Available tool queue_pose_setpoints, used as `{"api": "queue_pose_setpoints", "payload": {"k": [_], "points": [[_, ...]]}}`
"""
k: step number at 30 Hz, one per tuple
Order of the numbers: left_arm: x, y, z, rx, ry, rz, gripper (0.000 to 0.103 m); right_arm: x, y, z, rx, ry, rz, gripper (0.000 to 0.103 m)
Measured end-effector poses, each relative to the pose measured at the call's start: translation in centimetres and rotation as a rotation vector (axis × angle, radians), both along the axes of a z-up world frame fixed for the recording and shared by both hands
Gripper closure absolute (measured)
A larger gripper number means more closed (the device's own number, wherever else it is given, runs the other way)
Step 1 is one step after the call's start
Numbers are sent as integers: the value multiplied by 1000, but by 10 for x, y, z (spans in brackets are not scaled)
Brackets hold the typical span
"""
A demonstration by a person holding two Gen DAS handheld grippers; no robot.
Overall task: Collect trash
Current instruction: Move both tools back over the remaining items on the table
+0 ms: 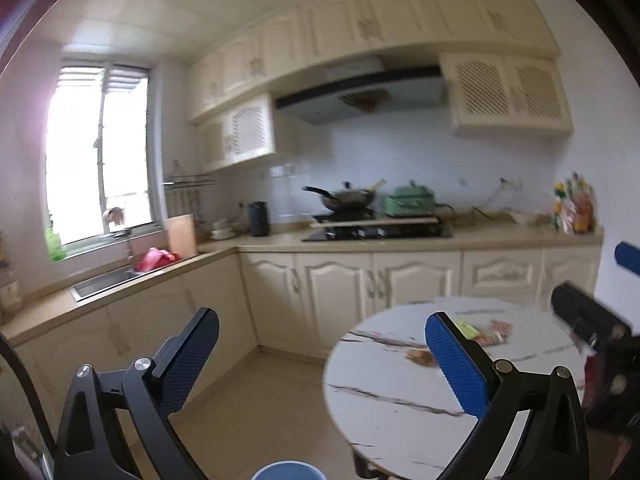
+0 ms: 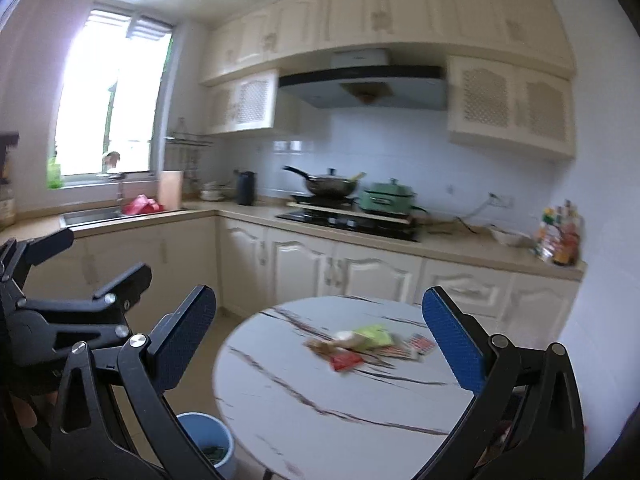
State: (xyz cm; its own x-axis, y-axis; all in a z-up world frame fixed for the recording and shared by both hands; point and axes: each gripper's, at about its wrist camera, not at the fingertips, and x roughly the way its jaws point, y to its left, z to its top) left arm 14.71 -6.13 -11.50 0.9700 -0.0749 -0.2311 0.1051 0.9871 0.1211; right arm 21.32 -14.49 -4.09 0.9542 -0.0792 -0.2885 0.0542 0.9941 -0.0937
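Facing: kitchen, round table.
Left gripper: jaws wide apart, empty.
Right gripper: jaws wide apart, empty.
Trash: wrappers piled on table, far side.
Right view only: bin interior, beside table.
Left view: bin rim only, cropped.
Blurred: wrappers.

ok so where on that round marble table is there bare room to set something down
The round table is bare along its near half and left edge, between the wrappers and the rim above the blue bin. The far middle and right are crowded with the wrappers.
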Motion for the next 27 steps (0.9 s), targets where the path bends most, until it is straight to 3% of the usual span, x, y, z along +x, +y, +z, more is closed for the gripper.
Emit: {"api": "queue_pose_setpoints", "payload": {"k": [6,10,17,22,27], "points": [[71,-13,21,16,84,-53,1,13,-65,-15,35,52,-120,0],[142,-24,32,18,163,-67,1,28,-104,-31,66,94,-182,0],[261,-54,20,25,342,-109,1,67,-159,-70,98,198,-253,0],[341,-89,6,22,461,-197,1,103,-192,-104,134,295,-273,0],[416,-124,-12,68,562,-249,1,135,-214,-138,165,375,-273,0]]}}
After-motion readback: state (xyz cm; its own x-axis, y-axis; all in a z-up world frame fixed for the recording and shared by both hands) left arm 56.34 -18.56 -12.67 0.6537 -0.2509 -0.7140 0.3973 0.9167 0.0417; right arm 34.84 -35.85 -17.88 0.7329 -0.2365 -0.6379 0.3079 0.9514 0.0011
